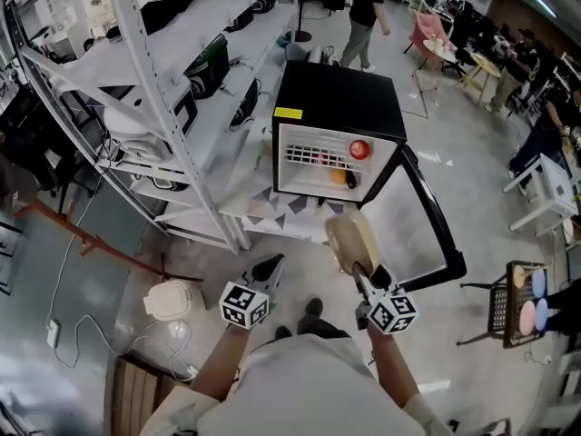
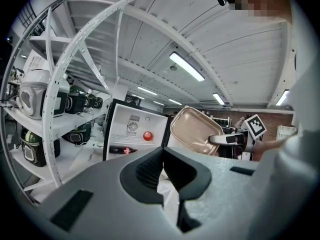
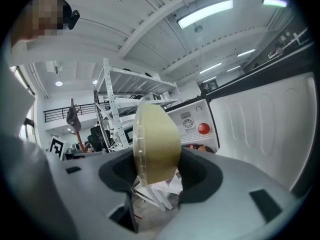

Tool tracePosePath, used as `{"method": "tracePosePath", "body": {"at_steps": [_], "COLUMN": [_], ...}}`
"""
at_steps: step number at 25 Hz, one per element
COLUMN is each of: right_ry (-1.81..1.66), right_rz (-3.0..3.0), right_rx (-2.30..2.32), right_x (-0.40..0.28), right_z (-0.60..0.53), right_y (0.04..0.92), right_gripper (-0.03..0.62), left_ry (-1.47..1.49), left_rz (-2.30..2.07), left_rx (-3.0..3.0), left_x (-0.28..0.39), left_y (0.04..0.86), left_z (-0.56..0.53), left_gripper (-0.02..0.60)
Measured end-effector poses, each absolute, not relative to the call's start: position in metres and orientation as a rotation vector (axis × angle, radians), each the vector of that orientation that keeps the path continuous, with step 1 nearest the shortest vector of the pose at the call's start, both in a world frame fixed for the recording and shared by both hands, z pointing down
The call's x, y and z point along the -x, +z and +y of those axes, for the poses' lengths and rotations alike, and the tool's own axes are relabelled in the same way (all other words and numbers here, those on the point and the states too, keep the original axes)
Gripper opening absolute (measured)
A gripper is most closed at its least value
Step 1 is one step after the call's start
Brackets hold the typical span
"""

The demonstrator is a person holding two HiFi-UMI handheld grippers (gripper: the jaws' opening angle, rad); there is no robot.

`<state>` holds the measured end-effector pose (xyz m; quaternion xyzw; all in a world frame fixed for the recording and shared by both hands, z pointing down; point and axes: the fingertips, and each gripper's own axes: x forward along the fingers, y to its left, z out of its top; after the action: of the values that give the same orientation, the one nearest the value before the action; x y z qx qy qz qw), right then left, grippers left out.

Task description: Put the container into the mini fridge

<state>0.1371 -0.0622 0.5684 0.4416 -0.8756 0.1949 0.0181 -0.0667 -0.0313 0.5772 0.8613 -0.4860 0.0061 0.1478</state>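
Note:
A beige lidded container (image 1: pixel 352 241) is held on edge by my right gripper (image 1: pixel 368 278), shut on its rim; the same container (image 3: pixel 155 143) stands upright between the jaws in the right gripper view, and the container (image 2: pixel 197 130) shows at the right of the left gripper view. The black mini fridge (image 1: pixel 338 125) stands ahead with its door (image 1: pixel 420 216) swung open to the right. Inside the white fridge interior (image 3: pixel 192 129) sit a red ball (image 1: pixel 359 149), an orange item and a dark bottle. My left gripper (image 1: pixel 268 271) hangs shut and empty, left of the container.
A white metal shelving rack (image 1: pixel 154 107) with dark appliances runs along the left. A white rice cooker (image 1: pixel 170 300) sits on the floor at lower left. A black cart (image 1: pixel 517 312) stands at the right. A person (image 1: pixel 365 12) walks in the far background.

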Motion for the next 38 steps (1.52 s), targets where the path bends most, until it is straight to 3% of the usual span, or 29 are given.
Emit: {"method": "tracePosePath", "body": {"at_steps": [38], "right_ry": [0.875], "right_rz": [-2.694], "right_rx": [-1.246], "right_x": [-0.113], "right_z": [-0.287], "right_y": [0.644], "right_gripper": [0.23], "left_ry": [0.129], "left_rz": [-1.453], "left_rx": [-2.409], "left_x": [0.051], "left_y": [0.601], "left_z": [-0.237], "left_gripper": [0.005]}}
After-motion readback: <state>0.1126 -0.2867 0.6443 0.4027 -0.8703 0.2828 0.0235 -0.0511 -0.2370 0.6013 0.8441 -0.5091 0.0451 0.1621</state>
